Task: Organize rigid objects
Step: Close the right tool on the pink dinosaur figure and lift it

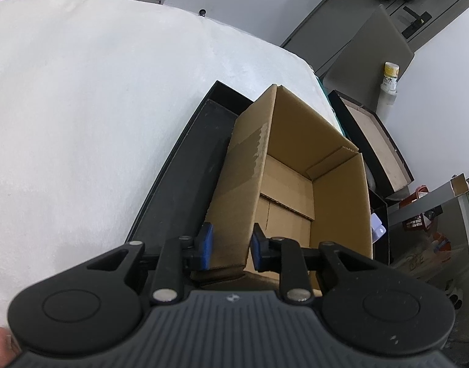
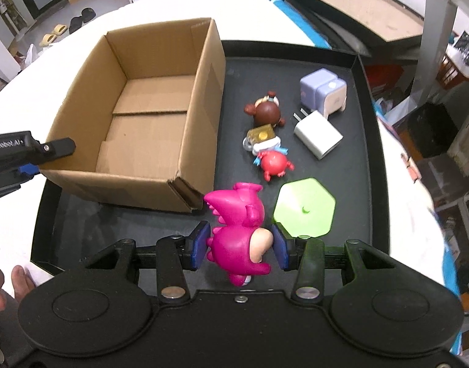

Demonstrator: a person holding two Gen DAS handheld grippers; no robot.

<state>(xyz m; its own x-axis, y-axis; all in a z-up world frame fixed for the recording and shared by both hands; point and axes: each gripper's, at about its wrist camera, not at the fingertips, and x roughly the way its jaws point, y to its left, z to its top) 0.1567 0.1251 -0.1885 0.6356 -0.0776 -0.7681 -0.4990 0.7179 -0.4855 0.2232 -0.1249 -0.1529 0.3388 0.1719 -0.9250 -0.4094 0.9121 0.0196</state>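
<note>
An open, empty cardboard box stands on the left of a black tray. My left gripper is shut on the box's near wall; it also shows at the left edge of the right wrist view. My right gripper is shut on a pink bird figure just above the tray's front. On the tray lie a green hexagonal lid, a red figure, a brass padlock, a brown bear figure, a white charger and a lilac cube.
The tray sits on a white table. A second black tray with a brown bottom lies beyond the table's right side. A metal frame post and cluttered shelves stand to the right. Slippers lie on the floor far back.
</note>
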